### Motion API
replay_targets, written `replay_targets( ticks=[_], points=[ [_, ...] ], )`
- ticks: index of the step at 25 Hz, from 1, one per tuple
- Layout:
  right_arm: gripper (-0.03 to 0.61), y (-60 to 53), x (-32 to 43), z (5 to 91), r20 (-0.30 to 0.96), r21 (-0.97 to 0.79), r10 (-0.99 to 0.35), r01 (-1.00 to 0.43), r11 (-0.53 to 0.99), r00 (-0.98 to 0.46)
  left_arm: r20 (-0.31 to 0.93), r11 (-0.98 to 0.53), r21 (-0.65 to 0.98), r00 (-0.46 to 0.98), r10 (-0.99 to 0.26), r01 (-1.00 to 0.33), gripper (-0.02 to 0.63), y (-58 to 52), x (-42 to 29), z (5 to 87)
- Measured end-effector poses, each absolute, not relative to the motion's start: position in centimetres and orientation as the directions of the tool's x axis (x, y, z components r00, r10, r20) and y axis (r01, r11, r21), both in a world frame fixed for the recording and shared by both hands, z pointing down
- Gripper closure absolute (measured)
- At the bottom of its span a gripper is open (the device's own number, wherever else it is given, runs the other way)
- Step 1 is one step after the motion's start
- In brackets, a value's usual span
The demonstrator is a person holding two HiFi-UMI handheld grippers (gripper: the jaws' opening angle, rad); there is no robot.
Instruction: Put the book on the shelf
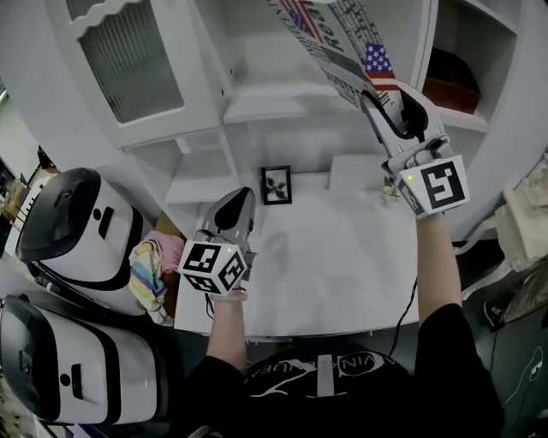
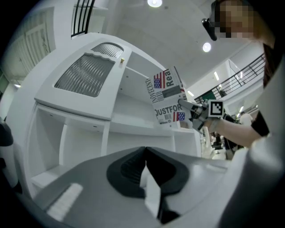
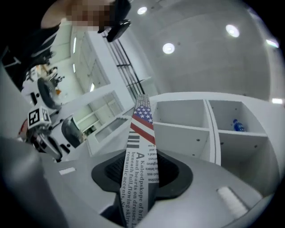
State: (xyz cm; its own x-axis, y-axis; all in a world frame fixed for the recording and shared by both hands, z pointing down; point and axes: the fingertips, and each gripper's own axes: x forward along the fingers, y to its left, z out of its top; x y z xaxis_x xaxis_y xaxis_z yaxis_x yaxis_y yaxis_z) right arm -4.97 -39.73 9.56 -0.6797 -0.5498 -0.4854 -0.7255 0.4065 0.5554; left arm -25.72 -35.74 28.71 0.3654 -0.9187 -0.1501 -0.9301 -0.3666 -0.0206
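Clamping book point(image 1: 338, 38) by one edge in right gripper point(image 1: 387, 104), held high before shelf point(image 1: 282, 98), not yet in; left gripper point(image 1: 233, 205) closed, empty, low. Could pivot in thin grip, clip shelf, drop.

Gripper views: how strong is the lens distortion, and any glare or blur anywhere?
Left gripper view: fisheye bows the shelf unit, corners go dark, ceiling lamp blown out. Right gripper view: same bowing, print on the book sharp. Head view: even light, no glare, book cropped by the top edge.
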Motion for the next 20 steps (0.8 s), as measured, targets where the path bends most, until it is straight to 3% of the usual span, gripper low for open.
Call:
replay_targets(
  ticks=[6, 20],
  points=[
    [0.42, -41.7, -8.1, 11.9, -0.306, 0.815, -0.607, -0.531, 0.231, -0.733, -0.148, -0.357, -0.002, 0.354, -0.924, -0.934, 0.614, -36.0, -26.5, 29.3],
    [0.419, -43.7, -12.8, 16.5, -0.032, 0.979, -0.656, -0.156, 0.131, -0.754, -0.156, -0.377, 0.035, 0.368, -0.917, -0.925, 0.614, -36.3, -27.6, 29.6]
  ],
)
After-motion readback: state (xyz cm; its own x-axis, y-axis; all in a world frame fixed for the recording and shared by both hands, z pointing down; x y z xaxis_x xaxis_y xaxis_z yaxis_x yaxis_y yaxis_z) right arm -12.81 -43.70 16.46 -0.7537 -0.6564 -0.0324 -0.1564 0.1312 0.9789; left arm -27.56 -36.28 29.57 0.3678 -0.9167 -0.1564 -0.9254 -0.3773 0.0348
